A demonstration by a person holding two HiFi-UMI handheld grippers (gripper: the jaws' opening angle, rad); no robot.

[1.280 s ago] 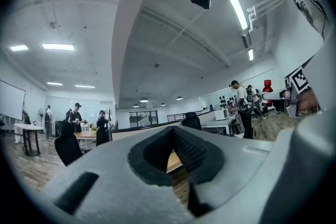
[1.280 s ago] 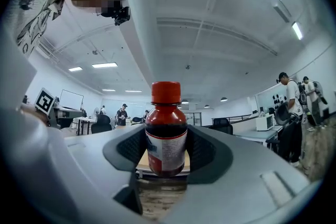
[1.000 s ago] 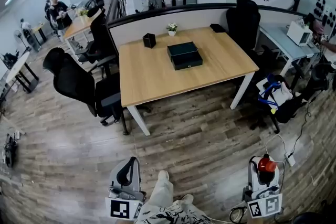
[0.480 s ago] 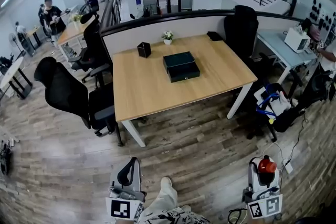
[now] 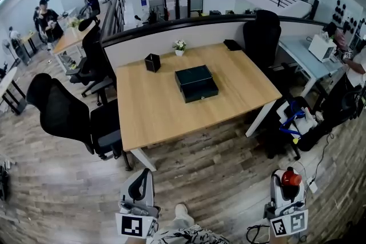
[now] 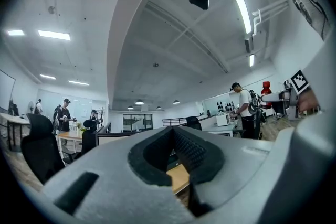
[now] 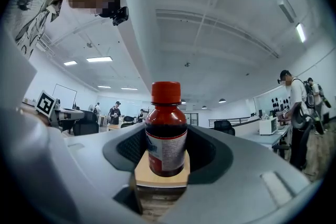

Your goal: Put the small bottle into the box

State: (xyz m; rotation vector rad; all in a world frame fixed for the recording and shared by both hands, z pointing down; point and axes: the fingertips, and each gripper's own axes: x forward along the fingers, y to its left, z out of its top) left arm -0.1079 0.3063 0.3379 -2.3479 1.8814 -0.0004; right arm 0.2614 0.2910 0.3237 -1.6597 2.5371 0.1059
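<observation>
The right gripper (image 5: pixel 289 190) is grasping the small bottle (image 7: pixel 166 134), which is standing upright between its wide-set jaws, red cap (image 7: pixel 166 93) on top, dark liquid inside. The left gripper (image 5: pixel 139 190) is hanging clenched and empty, its pads (image 6: pixel 195 150) meeting at the tips with nothing between them. Both grippers are hovering low over the wooden floor (image 5: pixel 217 163), well apart from the table (image 5: pixel 154 111), where the dark box (image 5: pixel 196 83) is lying near the middle, beside a small black cup (image 5: pixel 152 62) and a potted plant (image 5: pixel 179 47)
</observation>
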